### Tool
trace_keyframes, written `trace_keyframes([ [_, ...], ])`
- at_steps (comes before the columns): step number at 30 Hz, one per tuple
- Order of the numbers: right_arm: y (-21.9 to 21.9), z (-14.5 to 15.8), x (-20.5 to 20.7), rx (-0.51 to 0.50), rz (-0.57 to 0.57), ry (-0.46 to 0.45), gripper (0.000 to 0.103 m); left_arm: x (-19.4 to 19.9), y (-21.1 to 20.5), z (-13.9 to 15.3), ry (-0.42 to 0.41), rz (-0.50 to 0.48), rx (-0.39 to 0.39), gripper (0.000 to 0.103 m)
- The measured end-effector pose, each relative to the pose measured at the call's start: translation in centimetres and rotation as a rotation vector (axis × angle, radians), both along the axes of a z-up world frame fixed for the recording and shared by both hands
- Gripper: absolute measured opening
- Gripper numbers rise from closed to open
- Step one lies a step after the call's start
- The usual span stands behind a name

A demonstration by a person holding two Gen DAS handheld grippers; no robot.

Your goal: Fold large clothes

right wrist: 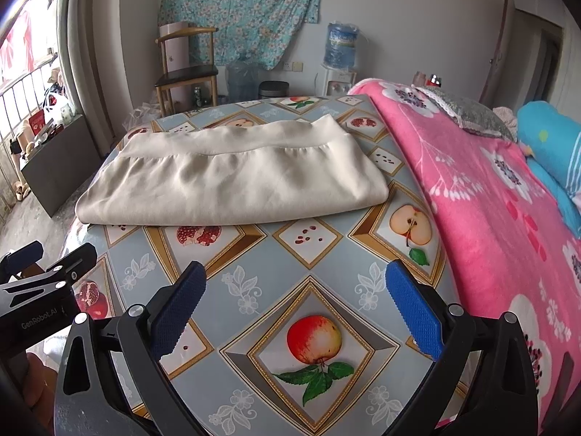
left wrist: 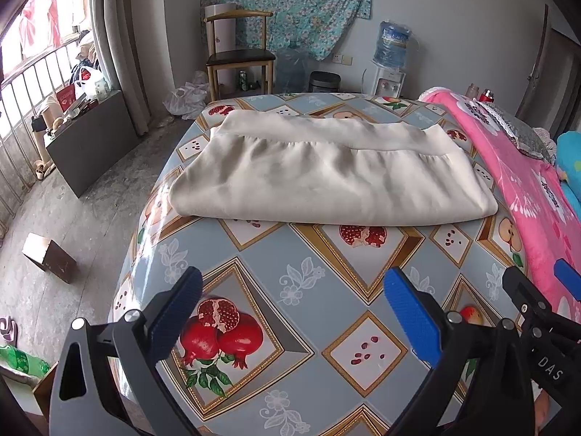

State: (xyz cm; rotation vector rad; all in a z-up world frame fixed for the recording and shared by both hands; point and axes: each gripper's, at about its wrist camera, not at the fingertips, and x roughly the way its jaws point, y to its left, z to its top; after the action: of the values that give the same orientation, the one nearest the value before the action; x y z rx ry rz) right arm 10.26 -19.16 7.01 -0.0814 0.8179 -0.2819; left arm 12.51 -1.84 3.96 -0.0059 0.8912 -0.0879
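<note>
A cream garment [left wrist: 319, 174] lies folded into a wide flat rectangle on the far half of the table, its banded edge toward the back; the right wrist view shows the same cream garment [right wrist: 232, 178]. My left gripper [left wrist: 290, 312] hovers open over the near part of the table, well short of the cloth, nothing between its blue pads. My right gripper [right wrist: 296, 309] is likewise open and empty, beside the left one. The right gripper [left wrist: 544, 290] shows at the right edge of the left wrist view, and the left gripper [right wrist: 40, 265] at the left edge of the right wrist view.
The table [left wrist: 326, 290] wears a blue fruit-patterned oilcloth. A bed with a pink floral blanket [right wrist: 490, 200] butts against its right side. Behind stand a wooden chair [left wrist: 239, 54], water bottles and a dispenser [left wrist: 388, 69]. A cardboard box [left wrist: 49, 256] sits on the floor at left.
</note>
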Motion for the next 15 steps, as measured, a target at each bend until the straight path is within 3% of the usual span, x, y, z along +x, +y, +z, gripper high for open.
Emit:
trace_keyframes([
  [15, 0.10, 0.00, 0.00, -0.006, -0.002, 0.000, 0.096, -0.13, -0.06, -0.03, -0.003, 0.007, 0.013, 0.098],
])
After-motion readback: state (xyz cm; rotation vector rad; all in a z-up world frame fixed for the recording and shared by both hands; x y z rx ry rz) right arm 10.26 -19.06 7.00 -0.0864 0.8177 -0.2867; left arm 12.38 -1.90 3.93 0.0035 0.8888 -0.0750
